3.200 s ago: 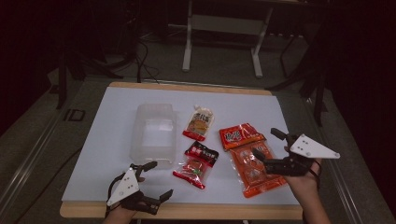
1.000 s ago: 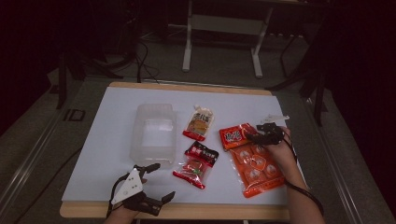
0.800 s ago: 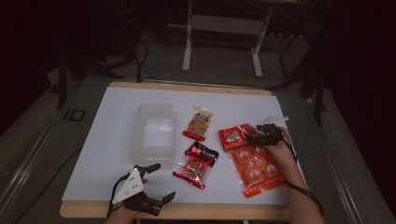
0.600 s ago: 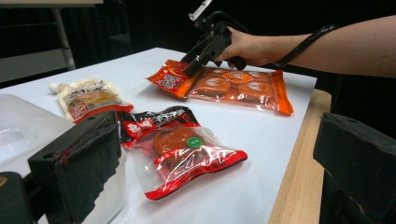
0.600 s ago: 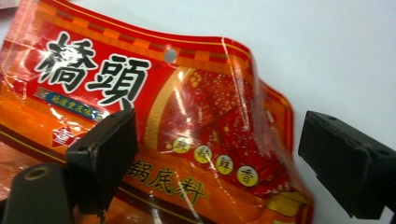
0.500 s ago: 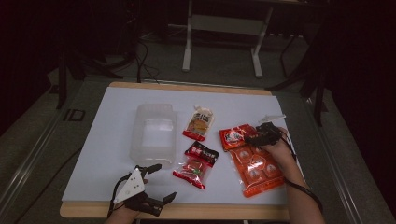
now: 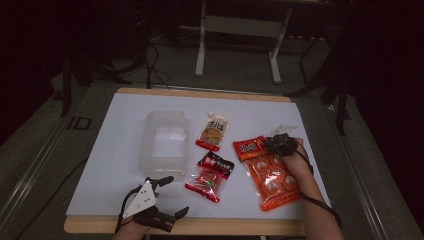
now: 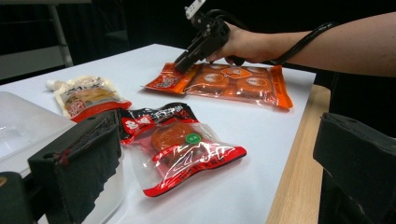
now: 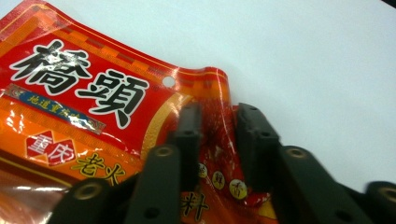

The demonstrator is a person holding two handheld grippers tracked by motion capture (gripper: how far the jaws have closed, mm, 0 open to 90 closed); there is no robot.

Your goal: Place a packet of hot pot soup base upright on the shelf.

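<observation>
Your right gripper [image 9: 218,122] has just been closing its jaws, and they now pinch a raised fold at the top corner of the large orange snack packet [image 9: 93,107], low and centre in the right gripper view. In the high view that gripper [image 7: 276,145] sits right of centre, at the upper end of the packet [image 7: 272,182], which lies flat on the white table [image 7: 120,135] and runs down toward the lower right. Your right hand [image 7: 295,167] rests over the packet's right edge.

Your left gripper [image 7: 167,196] hangs at the lower left of the high view, jaws wide apart and holding nothing. Just up and right of it lies the small red packet [image 7: 209,176]; the clear plastic container [image 7: 165,142] stands left of centre, and a beige pouch [image 7: 213,131] lies just right of it.
</observation>
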